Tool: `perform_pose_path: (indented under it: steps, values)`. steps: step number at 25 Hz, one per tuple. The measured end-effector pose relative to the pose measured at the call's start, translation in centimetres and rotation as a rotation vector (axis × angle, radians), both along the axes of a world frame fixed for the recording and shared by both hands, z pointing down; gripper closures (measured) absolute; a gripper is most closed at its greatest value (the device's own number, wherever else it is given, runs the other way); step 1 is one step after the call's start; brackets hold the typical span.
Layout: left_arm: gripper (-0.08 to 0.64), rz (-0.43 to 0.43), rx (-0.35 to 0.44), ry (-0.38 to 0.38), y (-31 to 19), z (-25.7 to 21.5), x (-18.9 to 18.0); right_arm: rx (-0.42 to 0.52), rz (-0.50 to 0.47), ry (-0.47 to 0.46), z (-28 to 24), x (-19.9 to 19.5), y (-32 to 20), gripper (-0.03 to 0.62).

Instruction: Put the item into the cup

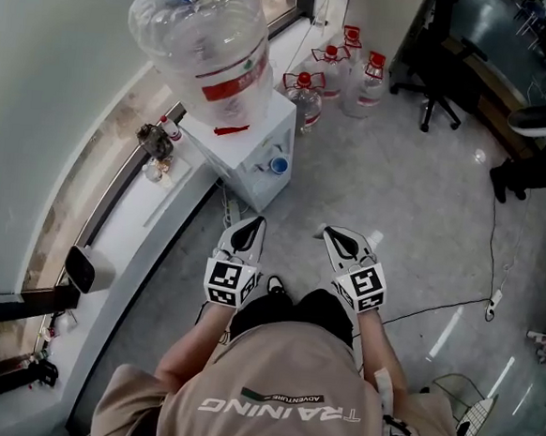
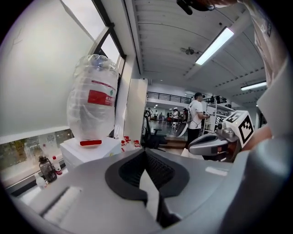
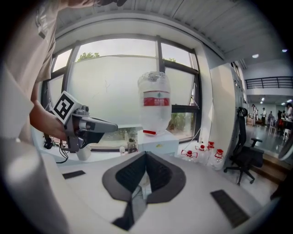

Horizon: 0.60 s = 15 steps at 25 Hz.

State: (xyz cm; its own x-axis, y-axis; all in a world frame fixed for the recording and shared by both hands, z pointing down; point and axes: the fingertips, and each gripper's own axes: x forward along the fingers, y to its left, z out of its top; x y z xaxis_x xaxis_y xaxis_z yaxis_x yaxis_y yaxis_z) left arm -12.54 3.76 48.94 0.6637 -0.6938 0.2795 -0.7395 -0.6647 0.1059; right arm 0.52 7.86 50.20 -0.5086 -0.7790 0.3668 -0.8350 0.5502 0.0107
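Note:
I hold both grippers side by side at waist height over the floor. The left gripper is shut with nothing between its jaws. The right gripper is shut too, also bare. Each shows in the other's view: the right gripper at the right, the left gripper at the left. A white cup-like thing stands on the window ledge to my left. I cannot make out an item for the cup.
A white water dispenser with a big clear bottle stands ahead left. Small bottles and a dark flask sit on the ledge. Red-capped jugs, an office chair and a cable are on the floor.

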Motion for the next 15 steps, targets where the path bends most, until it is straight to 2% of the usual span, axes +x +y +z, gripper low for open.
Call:
perform_pose_path:
  steps: [7,11,15]
  values:
    - [0.552,-0.01,-0.049,0.011,-3.3,1.4,0.1,0.012,-0.03,-0.005,0.5,-0.9,-3.8,0.581]
    - [0.552,-0.013,-0.055,0.0,-5.4,1.9,2.0,0.005,-0.04,-0.032,1.2,0.5,-6.4,0.581]
    - [0.553,-0.008,-0.064,-0.045,-8.4,2.9,4.1,0.017,-0.066,-0.064,1.7,2.4,-9.9,0.58]
